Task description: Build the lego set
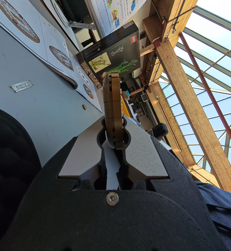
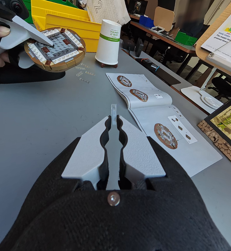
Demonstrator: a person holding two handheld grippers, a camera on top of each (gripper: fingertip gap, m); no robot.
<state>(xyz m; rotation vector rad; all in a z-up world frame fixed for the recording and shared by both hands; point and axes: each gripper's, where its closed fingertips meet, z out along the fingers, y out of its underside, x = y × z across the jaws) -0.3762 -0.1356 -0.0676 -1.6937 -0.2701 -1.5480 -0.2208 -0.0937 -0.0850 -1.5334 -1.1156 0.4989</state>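
Here the left tongs point(image 1: 114, 122) pinch the round base point(image 2: 55, 48) aloft, edge-on; the right tongs point(image 2: 113, 116) pinch a clear strip point(image 2: 113, 114).

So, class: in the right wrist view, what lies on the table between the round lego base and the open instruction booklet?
Five small clear lego pieces lie scattered on the grey table, between the round lego base and the booklet.

Round tan lego base point(image 2: 55, 48) with grey centre, white studded strips, at 10 o'clock, tilted, raised off table, clear thin plate point(image 2: 113, 115) upright at centre, five loose clear plates point(image 2: 85, 73) at 11 o'clock
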